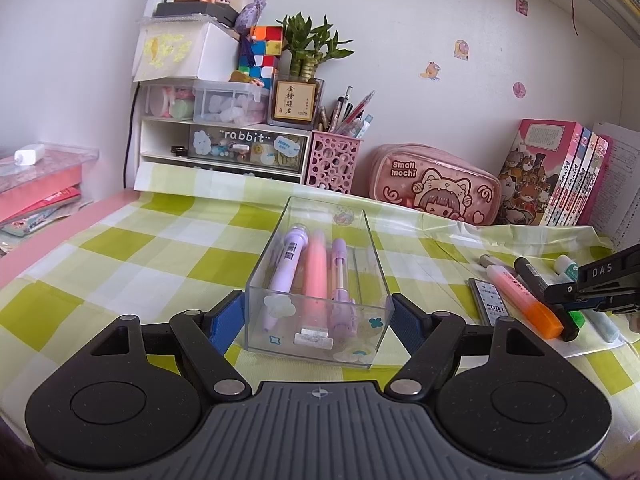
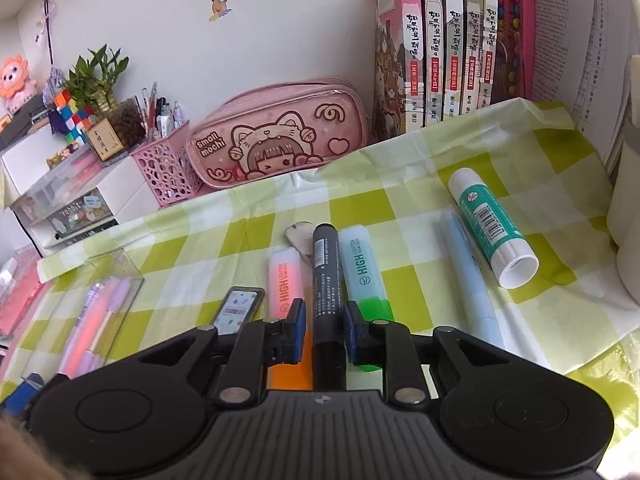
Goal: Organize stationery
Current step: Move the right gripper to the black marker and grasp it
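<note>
A clear plastic box (image 1: 376,264) stands on the green checked cloth. In it lie a purple pen (image 1: 286,268), a pink highlighter (image 1: 316,268) and a purple mechanical pencil (image 1: 340,276). My left gripper (image 1: 316,314) is shut on the box, a blue pad against each side wall. To its right lies a row of loose stationery. My right gripper (image 2: 325,320) is shut on the black marker (image 2: 324,272), which lies on the cloth between an orange-capped pink highlighter (image 2: 284,284) and a green-capped highlighter (image 2: 362,268). A light blue pen (image 2: 468,272), a glue stick (image 2: 488,224) and a lead case (image 2: 238,308) lie alongside.
A pink pencil case (image 2: 276,136), a pink pen holder (image 2: 166,176) and a row of books (image 2: 440,40) line the back wall. A white drawer organiser (image 1: 224,148) stands at the back left. A worn eraser (image 2: 300,236) lies beyond the marker's tip.
</note>
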Tool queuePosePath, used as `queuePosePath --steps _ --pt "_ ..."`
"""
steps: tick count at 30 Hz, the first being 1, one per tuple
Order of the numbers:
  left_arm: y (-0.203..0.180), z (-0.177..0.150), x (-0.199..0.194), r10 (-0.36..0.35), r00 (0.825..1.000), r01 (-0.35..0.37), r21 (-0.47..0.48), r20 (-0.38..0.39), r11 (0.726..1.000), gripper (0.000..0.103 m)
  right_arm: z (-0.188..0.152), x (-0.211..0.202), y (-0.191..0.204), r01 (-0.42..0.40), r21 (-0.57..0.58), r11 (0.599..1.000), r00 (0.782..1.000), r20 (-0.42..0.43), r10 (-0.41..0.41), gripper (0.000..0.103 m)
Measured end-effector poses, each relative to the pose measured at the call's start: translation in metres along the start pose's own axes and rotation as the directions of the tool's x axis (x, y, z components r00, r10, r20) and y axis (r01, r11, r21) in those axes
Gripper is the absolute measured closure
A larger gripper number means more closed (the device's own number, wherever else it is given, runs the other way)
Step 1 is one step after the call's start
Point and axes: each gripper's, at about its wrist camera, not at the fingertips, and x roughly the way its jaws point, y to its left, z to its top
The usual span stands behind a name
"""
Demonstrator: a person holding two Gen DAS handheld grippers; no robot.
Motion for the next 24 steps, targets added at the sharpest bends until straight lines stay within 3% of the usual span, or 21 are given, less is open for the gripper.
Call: queuePosePath --steps 13,24 --pt "-0.001 0.000 0.001 0.003 1.000 -0.003 -0.002 0.001 1.000 0.028 -0.008 0.011 0.019 0.110 -0.125 0.986 0.994 0.023 -0.108 0.087" --pt "-0.001 0.000 0.001 0.002 1.000 -0.002 -0.002 0.001 1.000 0.027 0.002 -0.010 0.019 0.042 -0.048 0.998 0.998 0.053 -0.039 0.087"
